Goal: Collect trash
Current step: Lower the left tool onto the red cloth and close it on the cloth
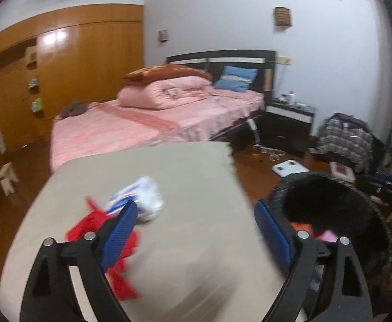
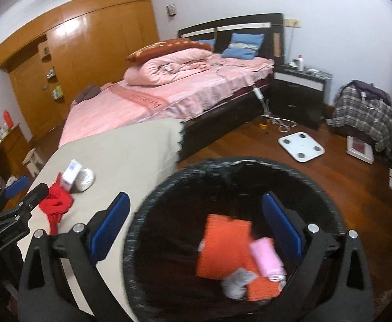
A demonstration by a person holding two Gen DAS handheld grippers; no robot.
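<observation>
A beige table (image 1: pixel 185 177) holds a blue-and-white wrapper with a white wad (image 1: pixel 139 201) and a red piece of trash (image 1: pixel 88 225). My left gripper (image 1: pixel 196 208) is open and empty above the table, its left finger next to this trash. The trash also shows in the right wrist view, wrapper (image 2: pixel 71 173) and red piece (image 2: pixel 56 205). A black bin (image 2: pixel 316 182) stands right of the table (image 2: pixel 131 150); it holds an orange packet (image 2: pixel 222 247), a pink item (image 2: pixel 267 257) and a grey wad (image 2: pixel 237 281). My right gripper (image 2: pixel 196 204) is open and empty over the bin. The bin (image 1: pixel 367 209) appears in the left view too.
A pink bed (image 2: pixel 169 94) stands behind the table. A white scale (image 2: pixel 301 146), cables and a clothes-covered chair (image 2: pixel 365 110) are on the wooden floor at right. A dark nightstand (image 2: pixel 300 88) is by the bed. A wooden wardrobe (image 1: pixel 69 75) lines the left wall.
</observation>
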